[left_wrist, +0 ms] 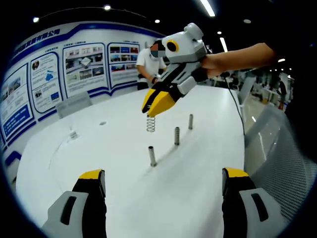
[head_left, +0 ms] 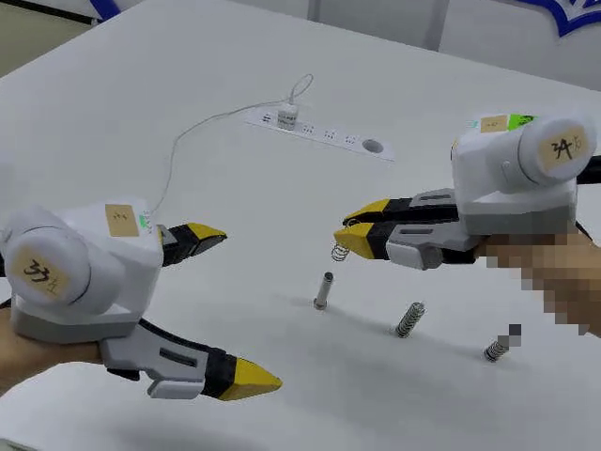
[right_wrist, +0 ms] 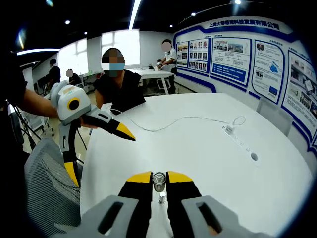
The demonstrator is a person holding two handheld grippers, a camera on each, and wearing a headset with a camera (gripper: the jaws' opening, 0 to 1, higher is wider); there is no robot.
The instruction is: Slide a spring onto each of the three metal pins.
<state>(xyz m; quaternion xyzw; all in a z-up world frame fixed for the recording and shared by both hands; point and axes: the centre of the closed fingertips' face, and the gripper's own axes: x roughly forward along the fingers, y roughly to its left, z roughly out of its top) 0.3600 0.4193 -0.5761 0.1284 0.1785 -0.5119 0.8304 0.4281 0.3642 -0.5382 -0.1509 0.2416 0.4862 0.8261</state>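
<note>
A: Spring [head_left: 340,252], where is it?
B: Pinched by its upper coils between the tips of the right claw [head_left: 346,231]. It hangs just above the bare pin [head_left: 323,289], not touching it.
A: So that claw is narrow?
B: Narrow, closed on the spring.
A: And the bare pin?
B: It stands upright on the white table [head_left: 188,141].
A: The others?
B: In the head view they run in a line to the right of the bare pin: the next pin [head_left: 409,319], then the last pin [head_left: 498,347]. Each has a spring around it.
A: The left claw [head_left: 246,308]?
B: Spread wide, gripping nothing. It is in the air left of the bare pin and well apart from it, yellow tips pointing that way.
A: Anything else on the table?
B: A power strip [head_left: 319,132], well beyond the bare pin.
</note>
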